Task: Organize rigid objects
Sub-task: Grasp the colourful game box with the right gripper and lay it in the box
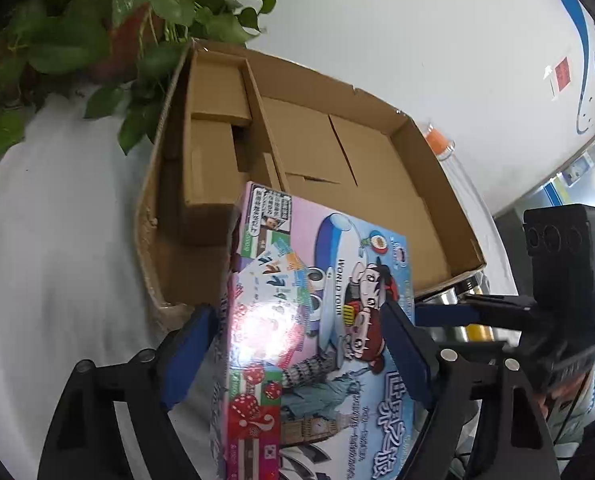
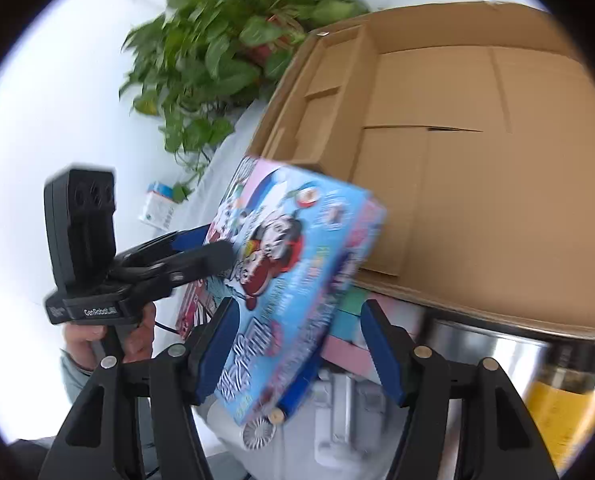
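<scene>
Nearest your right gripper a small white fan lies on the bench, with a steel canister and a yellow-labelled jar just to the right, tucked under the near edge of the cardboard tray. Pink and teal blocks sit between them and the game box.

You hold the game box tilted, its printed face up, its long axis running from your grippers toward the tray; its far end overlaps the tray's near wall. Your left gripper straddles it, its right finger lying on the printed face and its left beside the box edge. Whether the pads press, you cannot tell. The right gripper's jaws are spread around the box's near corner, the left pad against the cover, the right pad clear of it. Both grippers point steeply downward; your left hand wraps the handle from below.

Beyond, the tray holds a divider and small cardboard boxes in its left compartment. A potted plant stands behind its left corner, and an orange-lidded jar beside its right wall.
</scene>
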### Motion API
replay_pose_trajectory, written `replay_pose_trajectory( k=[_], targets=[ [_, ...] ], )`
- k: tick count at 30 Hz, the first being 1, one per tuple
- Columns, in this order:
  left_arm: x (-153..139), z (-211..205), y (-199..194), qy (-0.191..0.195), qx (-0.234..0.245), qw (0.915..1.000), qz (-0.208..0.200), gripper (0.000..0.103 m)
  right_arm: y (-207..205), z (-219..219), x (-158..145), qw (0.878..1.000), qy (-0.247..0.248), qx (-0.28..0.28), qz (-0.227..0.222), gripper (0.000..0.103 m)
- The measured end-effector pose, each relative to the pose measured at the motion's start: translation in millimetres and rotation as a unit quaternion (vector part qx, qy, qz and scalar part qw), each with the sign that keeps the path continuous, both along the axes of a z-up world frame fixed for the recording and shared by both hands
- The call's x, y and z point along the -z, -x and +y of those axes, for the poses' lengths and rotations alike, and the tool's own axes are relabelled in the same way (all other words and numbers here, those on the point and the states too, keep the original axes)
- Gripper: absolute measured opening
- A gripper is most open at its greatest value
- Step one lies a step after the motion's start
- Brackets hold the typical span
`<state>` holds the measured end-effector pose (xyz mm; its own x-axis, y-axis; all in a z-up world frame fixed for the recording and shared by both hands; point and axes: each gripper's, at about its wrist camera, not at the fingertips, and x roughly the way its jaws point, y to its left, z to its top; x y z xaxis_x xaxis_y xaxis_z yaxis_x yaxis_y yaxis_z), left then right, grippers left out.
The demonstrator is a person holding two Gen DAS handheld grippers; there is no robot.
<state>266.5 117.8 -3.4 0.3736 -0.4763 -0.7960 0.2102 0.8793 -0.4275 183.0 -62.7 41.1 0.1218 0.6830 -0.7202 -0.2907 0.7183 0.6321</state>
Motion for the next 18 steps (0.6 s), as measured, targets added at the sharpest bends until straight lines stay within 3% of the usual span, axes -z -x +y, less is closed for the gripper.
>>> replay_pose_trajectory(
  k=[1,5,10,13,15,18],
  targets=[
    [2.2,-1.7,-0.2,-0.006,0.0,1.0,-0.002,0.074,1.5,9.2,1.7,1.0,0.004,-0.004,-0.003,0.067],
    [-6.0,-5.8,3.4,-0.027,-0.021,0.9992,-0.022,0.069,9.2,29.1,0.4,0.997,0.062,0.016,-0.052,0.067],
    [-64.9,-38.1,3.2,-0.04,-0.025,0.9928,-0.111,0.069,8.1,11.2,-18.4,0.993,0.058,0.057,-0.087,0.067],
    [-96.3,-62.1,-31.5,-0.042,-0.019,0.9888,-0.142,0.069,-14.2,-12.2,-42.2,0.989,0.054,0.087,-0.107,0.067],
    [-102.3,-73.0,-59.7,-0.032,-0.013,0.9904,-0.134,0.069,-33.7,-25.0,-56.9,0.987,0.051,0.102,-0.115,0.067],
    [-85.3,-82.7,-103.9,0.009,-0.004,0.9966,-0.081,0.069,-69.7,-46.4,-68.6,0.979,0.079,0.13,-0.134,0.067]
  ],
)
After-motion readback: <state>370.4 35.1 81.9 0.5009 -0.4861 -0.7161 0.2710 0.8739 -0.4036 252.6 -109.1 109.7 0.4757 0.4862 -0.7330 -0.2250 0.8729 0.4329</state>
